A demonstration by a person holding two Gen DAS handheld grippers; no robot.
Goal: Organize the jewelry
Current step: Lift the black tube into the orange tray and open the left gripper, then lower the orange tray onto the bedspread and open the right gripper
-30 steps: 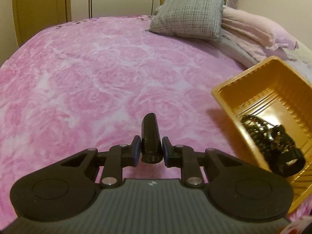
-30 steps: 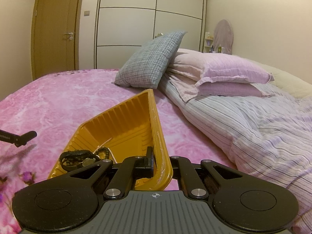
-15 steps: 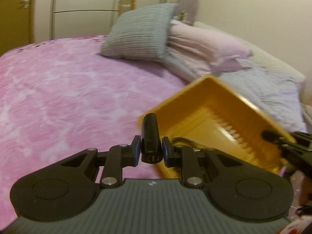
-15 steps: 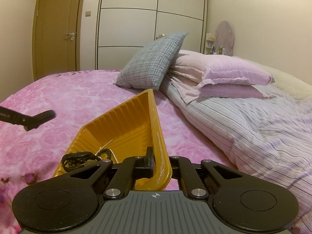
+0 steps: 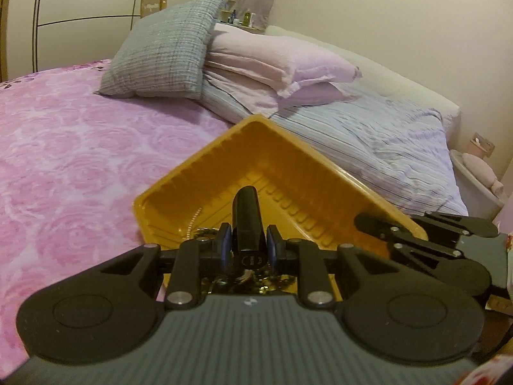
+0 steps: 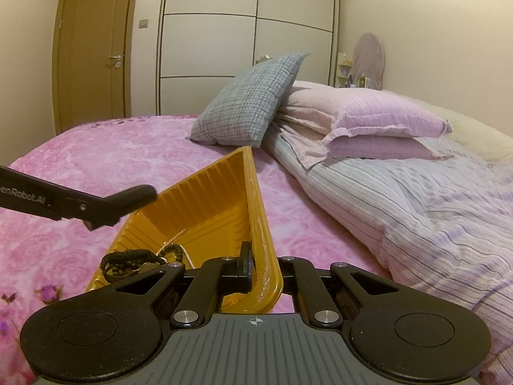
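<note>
Left wrist view: left gripper (image 5: 246, 250) pinches a dark cylindrical item (image 5: 246, 221) between its blue pads, and has swung from over the pink bedspread (image 5: 64, 160) to directly above the yellow tray (image 5: 320, 173) within the last second.
Tray contents, left view: chain-like jewelry (image 5: 205, 233) shows just past the fingertips; most of it is hidden by the gripper body.
Right gripper, left view: right gripper (image 5: 384, 231) sits at the tray's right rim.
Right wrist view: right gripper clamps the tray's near wall (unchanged from a second ago); tray (image 6: 256, 218) steady on the bed.
Jewelry, right view: dark bracelet (image 6: 128, 261) and beaded chain (image 6: 174, 243) lie in the tray's near corner.
Left gripper, right view: its finger (image 6: 128, 199) now reaches over the tray's left rim.
Assessment: carried item appears positioned for release into the tray; release not yet made.
</note>
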